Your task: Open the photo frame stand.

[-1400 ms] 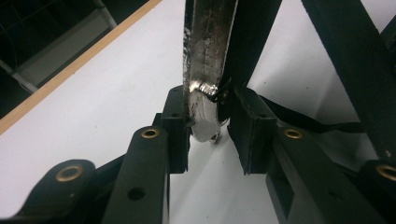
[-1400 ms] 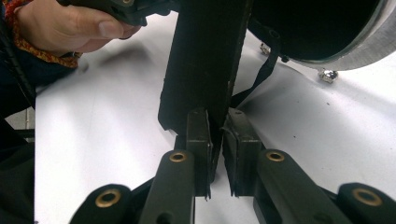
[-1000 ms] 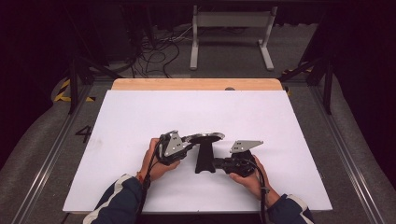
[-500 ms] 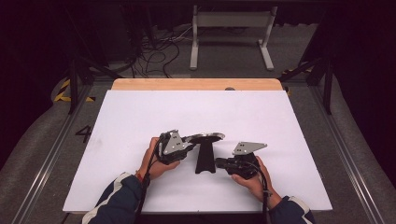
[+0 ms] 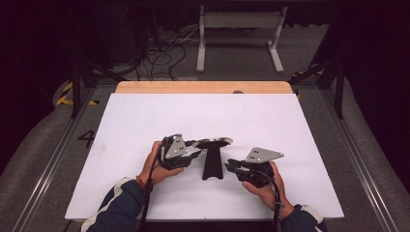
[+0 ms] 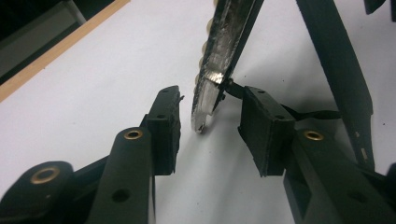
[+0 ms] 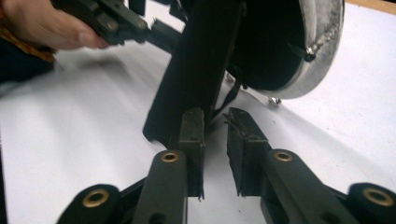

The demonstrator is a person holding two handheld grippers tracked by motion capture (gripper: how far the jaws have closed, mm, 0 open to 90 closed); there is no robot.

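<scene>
stand with round disc, released on the white counter

stand [image 5: 212,162]: black flat stem, stiff, likely light and top-heavy under its silvery disc [image 5: 213,142]. disc rim lies between the left gripper [image 6: 209,123] pads, untouched, jaws just opening. right gripper [image 7: 215,140], narrow, also just opening, sits empty beside the stem; grasp there.

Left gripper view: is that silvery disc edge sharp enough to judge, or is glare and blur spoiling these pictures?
Left gripper view: disc rim sharp, bright glare at its lower end. Right gripper view: hand and near stand blurred. High view: white tabletop evenly lit, surroundings dark.
</scene>
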